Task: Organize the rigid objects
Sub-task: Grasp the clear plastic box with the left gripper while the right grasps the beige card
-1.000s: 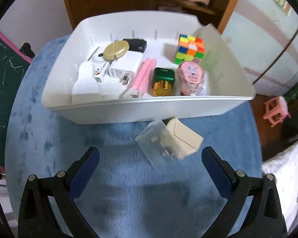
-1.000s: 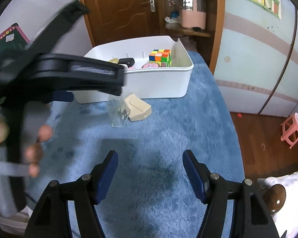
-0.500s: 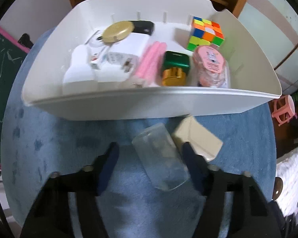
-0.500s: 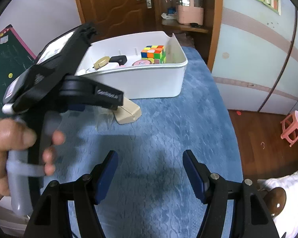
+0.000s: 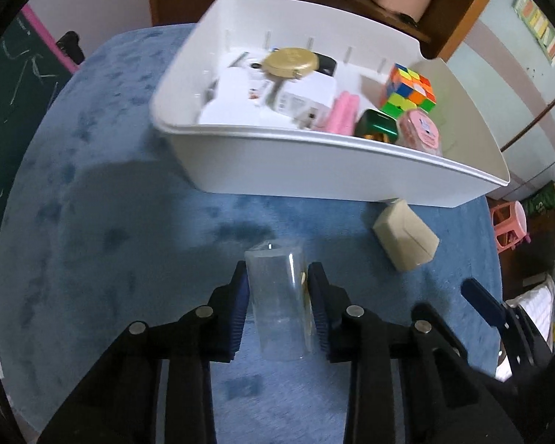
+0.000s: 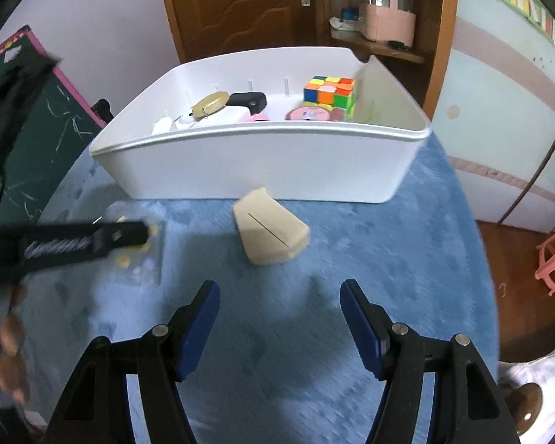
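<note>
My left gripper [image 5: 277,277] is shut on a clear plastic box [image 5: 279,307] with small yellowish bits inside, just above the blue cloth. In the right wrist view the clear box [image 6: 144,259] shows at left behind the left gripper [image 6: 122,236]. A beige wedge-shaped box [image 5: 405,235] lies on the cloth in front of the white bin [image 5: 314,174]; it also shows in the right wrist view [image 6: 270,231]. My right gripper [image 6: 279,307] is open and empty, a little short of the beige box. The white bin [image 6: 262,162] holds several small items.
In the bin lie a colour cube [image 5: 409,88], a pink round case [image 5: 421,133], a green and gold item [image 5: 377,125], a pink bar [image 5: 342,113], white chargers [image 5: 277,96] and a gold disc [image 5: 290,63]. A chalkboard [image 6: 29,140] stands at left. The table edge drops off at right.
My left gripper has closed on the clear box and drawn it back from the bin and away from the beige box. My right gripper has moved closer to the beige box, still open.
</note>
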A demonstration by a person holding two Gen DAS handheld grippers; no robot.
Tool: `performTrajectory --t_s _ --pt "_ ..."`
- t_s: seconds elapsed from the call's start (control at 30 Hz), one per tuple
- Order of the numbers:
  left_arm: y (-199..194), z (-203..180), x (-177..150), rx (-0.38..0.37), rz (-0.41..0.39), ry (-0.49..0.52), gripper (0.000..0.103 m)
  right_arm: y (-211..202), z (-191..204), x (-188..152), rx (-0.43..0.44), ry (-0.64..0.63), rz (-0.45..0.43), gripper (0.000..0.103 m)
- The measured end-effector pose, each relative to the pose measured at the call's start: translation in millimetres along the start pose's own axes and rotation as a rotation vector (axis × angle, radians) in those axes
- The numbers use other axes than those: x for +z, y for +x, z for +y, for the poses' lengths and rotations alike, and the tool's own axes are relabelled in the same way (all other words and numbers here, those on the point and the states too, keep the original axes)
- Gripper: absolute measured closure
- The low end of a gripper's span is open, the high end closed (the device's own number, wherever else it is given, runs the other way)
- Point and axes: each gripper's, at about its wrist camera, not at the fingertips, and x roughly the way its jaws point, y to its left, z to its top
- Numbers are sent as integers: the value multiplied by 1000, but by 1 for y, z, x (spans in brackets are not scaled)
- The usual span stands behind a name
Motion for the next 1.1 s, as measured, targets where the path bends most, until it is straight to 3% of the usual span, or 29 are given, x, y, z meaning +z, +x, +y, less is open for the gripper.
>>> performTrajectory --t_s 0.27,0.47,0.7,0.97,1.03,1.1 --pt "-15 12 8 7 -47 1 70 30 19 16 -29 141 0 35" --pt "-23 21 11 12 -59 16 70 51 30 18 -165 276 -29 34" --pt "-28 29 17 19 -66 41 70 70 44 23 -312 363 -52 24" --pt "-28 29 25 5 -70 57 70 76 38 30 -350 422 -69 22" --pt "-28 27 28 -3 -74 58 70 75 35 30 -349 427 -71 25" --pt "-30 25 30 -13 -79 62 70 73 31 30 -360 427 -75 40"
